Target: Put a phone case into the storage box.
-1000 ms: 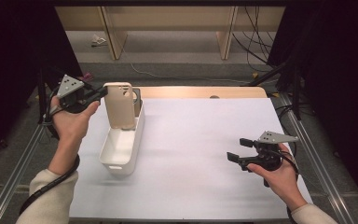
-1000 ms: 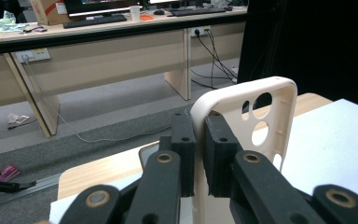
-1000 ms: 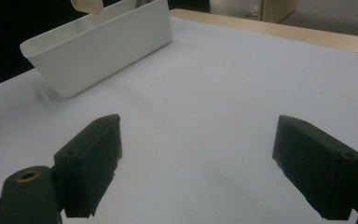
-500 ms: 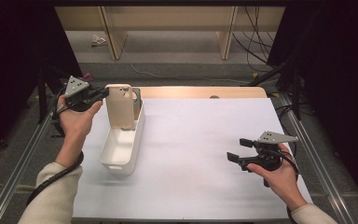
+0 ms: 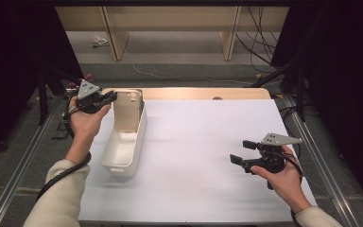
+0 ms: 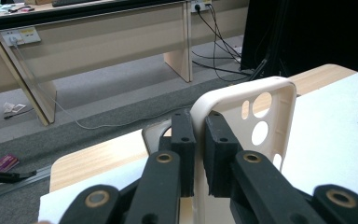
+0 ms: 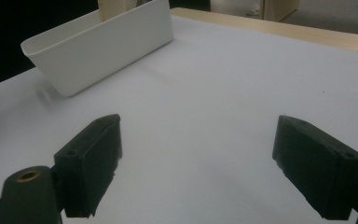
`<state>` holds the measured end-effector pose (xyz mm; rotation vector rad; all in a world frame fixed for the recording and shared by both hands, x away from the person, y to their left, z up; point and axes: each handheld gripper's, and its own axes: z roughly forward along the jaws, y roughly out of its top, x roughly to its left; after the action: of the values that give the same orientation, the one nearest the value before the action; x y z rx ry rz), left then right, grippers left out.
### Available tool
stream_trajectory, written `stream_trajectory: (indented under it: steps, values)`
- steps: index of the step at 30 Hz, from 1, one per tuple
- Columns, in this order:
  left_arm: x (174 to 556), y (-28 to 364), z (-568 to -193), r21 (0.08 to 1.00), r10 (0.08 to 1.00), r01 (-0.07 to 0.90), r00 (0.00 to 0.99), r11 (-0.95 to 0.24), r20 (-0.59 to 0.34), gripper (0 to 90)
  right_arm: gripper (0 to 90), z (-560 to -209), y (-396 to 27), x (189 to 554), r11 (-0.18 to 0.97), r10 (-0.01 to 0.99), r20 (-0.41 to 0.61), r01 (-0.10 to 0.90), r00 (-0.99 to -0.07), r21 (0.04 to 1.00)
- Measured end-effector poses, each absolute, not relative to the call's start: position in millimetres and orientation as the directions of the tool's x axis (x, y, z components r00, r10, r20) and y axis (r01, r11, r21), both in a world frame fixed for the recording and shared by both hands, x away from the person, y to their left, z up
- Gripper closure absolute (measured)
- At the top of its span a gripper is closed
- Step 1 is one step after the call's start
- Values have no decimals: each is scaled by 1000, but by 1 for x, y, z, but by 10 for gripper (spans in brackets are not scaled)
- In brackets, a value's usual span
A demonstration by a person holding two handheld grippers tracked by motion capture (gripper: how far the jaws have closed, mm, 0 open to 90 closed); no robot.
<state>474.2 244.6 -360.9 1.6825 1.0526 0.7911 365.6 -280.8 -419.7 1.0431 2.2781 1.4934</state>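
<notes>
A cream phone case (image 5: 126, 109) stands upright in the far end of a long white bin (image 5: 123, 153) at the table's left. My left gripper (image 5: 111, 97) is shut on the case's top edge; in the left gripper view its black pads (image 6: 220, 154) pinch the case (image 6: 261, 116) rim near the camera holes. A second, grey case edge shows just behind the held one in that view. My right gripper (image 5: 240, 152) hovers open over the white table sheet at the right, nothing between its pads (image 7: 91, 161). The bin (image 7: 102, 44) lies far off in the right gripper view.
The white sheet (image 5: 203, 156) covers a wooden table top, whose bare strip (image 5: 203, 93) shows at the back. Metal rails run along both sides. Beyond the table stand wooden bench legs and loose cables on a grey floor.
My left gripper has lowered the phone case deeper into the bin's far end and shifted slightly. The right gripper has stayed where it was.
</notes>
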Motion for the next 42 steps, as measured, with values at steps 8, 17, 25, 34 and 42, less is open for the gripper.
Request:
stream_trajectory:
  steps: [8,17,25,34,42]
  values:
    - [485,243,-374,940,906,297,422,-170,31,830,165,-420,-281,366,232,664,188,439,-723,868]
    - [495,242,-387,928,906,329,422,-175,22,829,165,-420,-281,366,230,665,189,439,-723,869]
    - [501,243,-395,921,907,349,422,-174,12,827,165,-420,-281,367,232,665,188,440,-723,868]
    - [509,244,-397,916,908,357,418,-183,19,819,165,-420,-281,367,230,665,189,439,-723,869]
    - [518,244,-401,910,914,369,404,-188,25,808,165,-420,-281,367,232,664,188,439,-724,868]
